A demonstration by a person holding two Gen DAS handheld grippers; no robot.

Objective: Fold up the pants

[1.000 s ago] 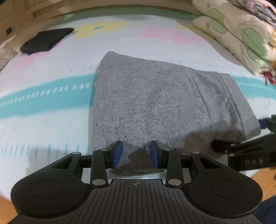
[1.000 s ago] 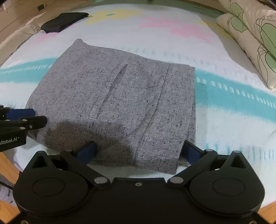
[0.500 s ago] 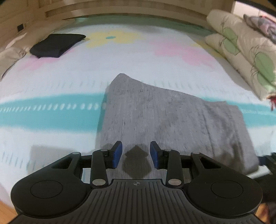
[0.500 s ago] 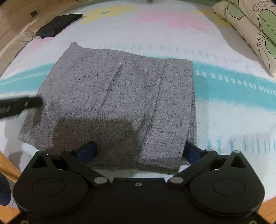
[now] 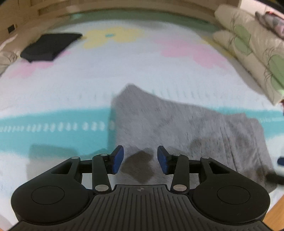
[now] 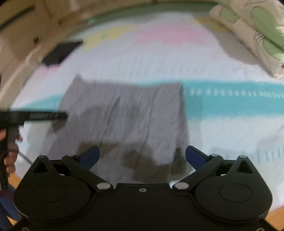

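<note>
Your left gripper (image 5: 140,159), jaws just widened, and wide-open right gripper (image 6: 142,156) hover empty above the folded grey pants (image 6: 124,120), lying flat on the bed (image 5: 53,88).

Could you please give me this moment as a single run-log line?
pants: folded, flat on bed | left gripper: open, jaws just widening, empty | right gripper: open, empty

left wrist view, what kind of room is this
Most likely a bedroom: the folded grey pants lie on a bed sheet printed with pastel flowers and a teal stripe, leaf-print pillows are stacked at the right, and a wooden bed frame curves behind.
</note>
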